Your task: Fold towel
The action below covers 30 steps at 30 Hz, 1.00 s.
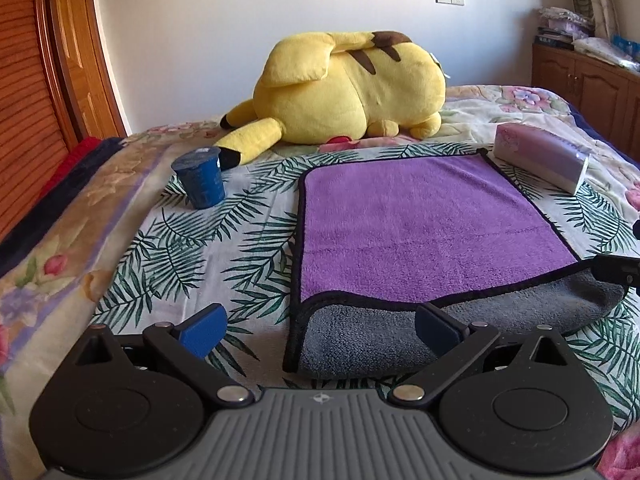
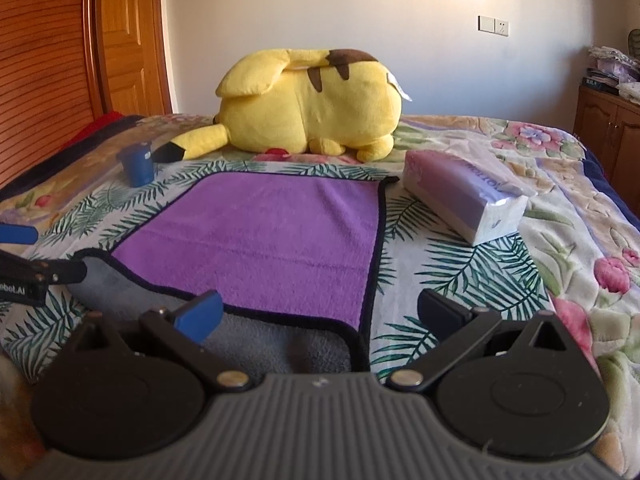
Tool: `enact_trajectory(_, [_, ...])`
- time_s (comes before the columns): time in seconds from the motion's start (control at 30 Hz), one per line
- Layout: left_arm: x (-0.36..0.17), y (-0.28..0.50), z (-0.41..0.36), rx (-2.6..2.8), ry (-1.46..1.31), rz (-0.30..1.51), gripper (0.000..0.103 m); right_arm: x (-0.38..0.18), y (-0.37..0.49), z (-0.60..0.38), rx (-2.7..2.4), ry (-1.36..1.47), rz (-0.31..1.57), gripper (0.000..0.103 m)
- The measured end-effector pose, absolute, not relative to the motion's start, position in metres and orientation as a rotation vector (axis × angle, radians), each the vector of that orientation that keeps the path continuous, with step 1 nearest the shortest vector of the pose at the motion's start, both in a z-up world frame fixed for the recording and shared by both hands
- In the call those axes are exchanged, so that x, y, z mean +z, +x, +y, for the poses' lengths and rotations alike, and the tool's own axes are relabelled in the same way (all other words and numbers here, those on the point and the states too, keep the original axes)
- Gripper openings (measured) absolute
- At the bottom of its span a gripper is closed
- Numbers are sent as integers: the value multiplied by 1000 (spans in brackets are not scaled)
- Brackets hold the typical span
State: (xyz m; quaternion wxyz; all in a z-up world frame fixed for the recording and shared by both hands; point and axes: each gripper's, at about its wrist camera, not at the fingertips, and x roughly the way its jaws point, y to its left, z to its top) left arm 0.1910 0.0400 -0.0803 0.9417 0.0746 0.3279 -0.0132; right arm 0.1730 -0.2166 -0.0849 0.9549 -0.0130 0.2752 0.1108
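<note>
A purple towel [image 1: 424,224] with a black hem lies spread on the leaf-print bed cover; its near edge is turned up, showing the grey underside [image 1: 360,344]. It also shows in the right wrist view [image 2: 272,232]. My left gripper [image 1: 320,330] is open, its jaws straddling the towel's near left corner just above it. My right gripper [image 2: 320,316] is open over the towel's near right corner. The left gripper's finger [image 2: 16,234] shows at the left edge of the right wrist view, and the right gripper's finger [image 1: 616,268] at the right edge of the left wrist view.
A big yellow plush toy [image 1: 348,88] lies behind the towel. A blue cup [image 1: 200,178] stands at the towel's far left. A pack of tissues [image 2: 464,196] lies at its far right. A wooden wardrobe stands left, a cabinet [image 1: 588,84] far right.
</note>
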Motion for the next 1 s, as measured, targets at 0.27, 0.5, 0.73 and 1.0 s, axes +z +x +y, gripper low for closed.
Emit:
enact_trajectory(0.27, [-89,203,45,-48,133,707,90,-93,183,-219,225,-30,586,103])
enact_trajectory(0.5, [-95,214,52,-54,118,731,81,-99,190,-221,233,-22,621,103])
enact_trajectory(0.73, [-99,222,61,-72,68,757,65,-101,190,-218,249,-27,639,103])
enact_trajectory(1.0, [-103,221,58,-87,76,781,52,-104,192,-218,251,-26,666,103])
